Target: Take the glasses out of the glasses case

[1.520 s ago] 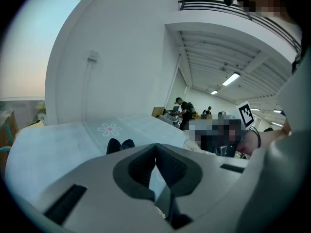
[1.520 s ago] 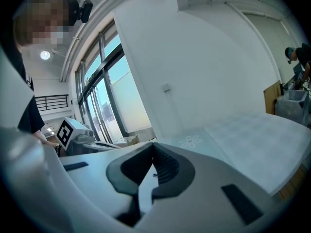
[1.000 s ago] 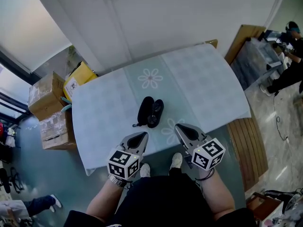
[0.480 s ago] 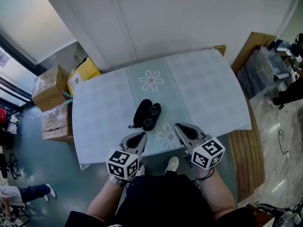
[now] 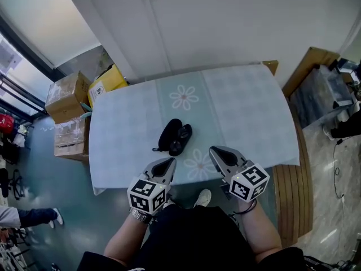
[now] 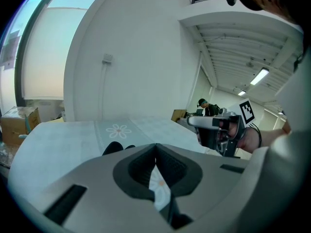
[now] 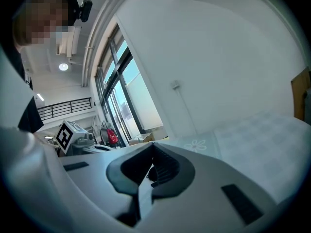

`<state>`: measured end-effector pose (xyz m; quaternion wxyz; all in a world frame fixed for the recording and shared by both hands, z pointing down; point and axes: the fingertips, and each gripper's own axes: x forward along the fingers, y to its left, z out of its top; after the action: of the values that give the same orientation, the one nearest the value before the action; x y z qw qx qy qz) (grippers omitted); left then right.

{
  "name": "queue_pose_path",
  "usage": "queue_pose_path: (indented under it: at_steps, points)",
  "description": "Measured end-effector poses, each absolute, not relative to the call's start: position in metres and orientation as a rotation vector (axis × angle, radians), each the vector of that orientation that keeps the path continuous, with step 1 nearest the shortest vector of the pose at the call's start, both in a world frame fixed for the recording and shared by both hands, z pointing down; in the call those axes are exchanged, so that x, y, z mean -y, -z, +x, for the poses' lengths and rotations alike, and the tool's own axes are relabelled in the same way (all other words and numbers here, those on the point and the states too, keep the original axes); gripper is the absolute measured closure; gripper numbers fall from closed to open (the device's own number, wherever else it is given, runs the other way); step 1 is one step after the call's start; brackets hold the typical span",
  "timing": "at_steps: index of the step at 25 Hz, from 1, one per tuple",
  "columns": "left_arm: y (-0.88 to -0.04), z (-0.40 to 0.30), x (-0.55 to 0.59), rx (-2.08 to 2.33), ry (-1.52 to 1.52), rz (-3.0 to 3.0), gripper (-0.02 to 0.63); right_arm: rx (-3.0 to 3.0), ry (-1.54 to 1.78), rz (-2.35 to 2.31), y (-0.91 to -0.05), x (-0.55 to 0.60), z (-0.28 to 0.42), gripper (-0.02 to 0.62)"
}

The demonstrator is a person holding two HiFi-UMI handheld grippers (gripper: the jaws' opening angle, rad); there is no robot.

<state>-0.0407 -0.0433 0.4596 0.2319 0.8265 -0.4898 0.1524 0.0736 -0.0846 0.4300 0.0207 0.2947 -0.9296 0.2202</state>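
Observation:
A black glasses case lies open in the middle of the table, which is covered by a pale cloth with flower prints. Its two halves lie side by side, and I cannot tell what is inside. My left gripper hovers at the table's near edge, just short of the case, jaws shut and empty. My right gripper hangs to the right of it, also shut with nothing held. In the left gripper view the case shows beyond the shut tips, with the right gripper off to the side.
Cardboard boxes and a yellow box stand on the floor left of the table. A wooden bench runs along its right side. A white wall rises behind the table. A person's leg shows at bottom left.
The head view has shifted a little, so the table and case sit slightly differently in frame. Both grippers stay shut at the near edge.

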Motion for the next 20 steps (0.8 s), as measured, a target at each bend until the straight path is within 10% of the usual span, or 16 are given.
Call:
queue_pose_path:
  at_steps: [20]
  points:
    - [-0.474, -0.039, 0.050, 1.379, -0.499, 2.196, 0.577, 2.910, -0.744, 0.877, -0.435, 0.085, 0.085, 0.572]
